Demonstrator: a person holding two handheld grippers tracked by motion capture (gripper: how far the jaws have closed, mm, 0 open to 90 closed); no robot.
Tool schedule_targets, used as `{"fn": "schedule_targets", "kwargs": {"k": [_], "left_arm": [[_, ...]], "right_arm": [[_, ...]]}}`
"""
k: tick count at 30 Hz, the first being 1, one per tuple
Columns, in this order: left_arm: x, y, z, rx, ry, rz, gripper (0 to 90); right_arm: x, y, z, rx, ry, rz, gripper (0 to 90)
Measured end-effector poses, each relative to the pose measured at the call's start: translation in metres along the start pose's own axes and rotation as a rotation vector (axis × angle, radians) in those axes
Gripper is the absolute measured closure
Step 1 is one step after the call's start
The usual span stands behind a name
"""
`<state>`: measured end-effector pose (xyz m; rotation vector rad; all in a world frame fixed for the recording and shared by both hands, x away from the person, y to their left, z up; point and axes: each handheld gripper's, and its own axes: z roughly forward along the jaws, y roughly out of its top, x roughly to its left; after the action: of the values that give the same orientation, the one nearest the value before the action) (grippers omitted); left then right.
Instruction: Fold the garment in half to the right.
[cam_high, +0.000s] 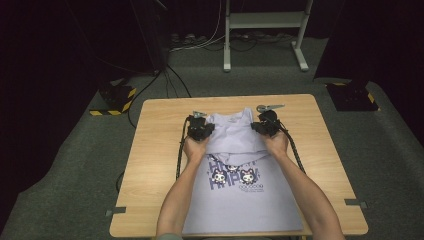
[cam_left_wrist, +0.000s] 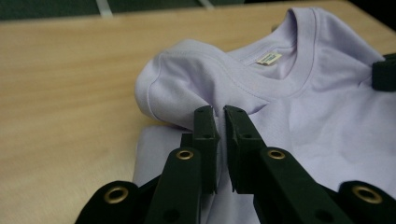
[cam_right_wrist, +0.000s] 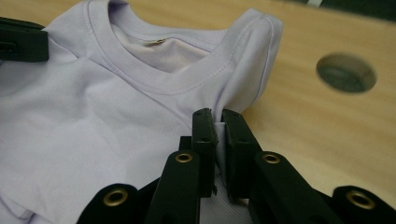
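A lilac T-shirt (cam_high: 240, 192) with a cartoon print lies on the wooden table (cam_high: 155, 165), its collar end away from the person. My left gripper (cam_high: 201, 131) is shut on a pinch of the T-shirt (cam_left_wrist: 280, 93) at its left shoulder, the cloth bunched between the black jaws. On the other side my right gripper (cam_high: 265, 126) is shut on the T-shirt (cam_right_wrist: 116, 116) at its right shoulder. Both pinched shoulders are lifted a little off the table, and the upper part folds over the print. The collar label (cam_left_wrist: 269, 58) shows inside the neckline.
A round cable hole (cam_right_wrist: 346, 72) is set in the table beside the right shoulder. Bare wood lies to the left and right of the shirt. Beyond the table are grey carpet, a white stand (cam_high: 262, 30) and two black bases with yellow stripes (cam_high: 116, 99).
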<state>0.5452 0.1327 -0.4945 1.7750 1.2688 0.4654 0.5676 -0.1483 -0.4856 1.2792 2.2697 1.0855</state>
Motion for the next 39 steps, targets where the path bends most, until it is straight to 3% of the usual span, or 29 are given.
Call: {"fn": "schedule_targets", "kwargs": {"k": [2, 5, 7, 9, 10, 11, 14, 17, 22, 25, 28, 35, 39], "left_arm": [[-0.003, 0.011, -0.013, -0.075, -0.017, 0.017, 83.7], [-0.018, 0.013, -0.041, -0.152, -0.031, 0.113, 83.7], [-0.028, 0.002, -0.066, -0.189, -0.047, 0.179, 83.7], [-0.036, -0.014, -0.082, -0.191, -0.061, 0.23, 83.6], [-0.041, -0.027, -0.092, -0.186, -0.068, 0.27, 83.5], [-0.045, -0.038, -0.098, -0.18, -0.081, 0.29, 83.5], [-0.054, -0.067, -0.109, -0.142, -0.1, 0.342, 83.4], [-0.064, -0.092, -0.113, -0.06, -0.102, 0.389, 83.3], [-0.076, -0.113, -0.103, 0.077, -0.093, 0.452, 83.1], [-0.077, -0.119, -0.094, 0.123, -0.08, 0.452, 83.1], [-0.073, -0.119, -0.084, 0.137, -0.067, 0.433, 83.0], [-0.053, -0.101, -0.058, 0.108, -0.031, 0.301, 82.8], [-0.038, -0.09, -0.043, 0.082, -0.016, 0.23, 82.6]], "right_arm": [[0.001, 0.009, -0.006, -0.061, -0.012, -0.003, 84.7], [0.012, 0.009, -0.029, -0.165, -0.045, -0.077, 84.6], [0.022, 0.0, -0.046, -0.218, -0.061, -0.144, 84.6], [0.034, -0.017, -0.064, -0.263, -0.078, -0.214, 84.5], [0.039, -0.027, -0.071, -0.277, -0.084, -0.248, 84.5], [0.047, -0.041, -0.079, -0.286, -0.101, -0.304, 84.5], [0.064, -0.074, -0.091, -0.285, -0.103, -0.392, 84.5], [0.077, -0.105, -0.096, -0.231, -0.083, -0.434, 84.3], [0.085, -0.139, -0.091, -0.14, -0.074, -0.467, 84.1], [0.083, -0.148, -0.083, -0.105, -0.067, -0.451, 83.9], [0.08, -0.153, -0.073, -0.084, -0.068, -0.448, 83.7], [0.062, -0.124, -0.047, -0.069, -0.063, -0.442, 83.3], [0.052, -0.108, -0.03, -0.079, -0.06, -0.408, 83.0]]}}
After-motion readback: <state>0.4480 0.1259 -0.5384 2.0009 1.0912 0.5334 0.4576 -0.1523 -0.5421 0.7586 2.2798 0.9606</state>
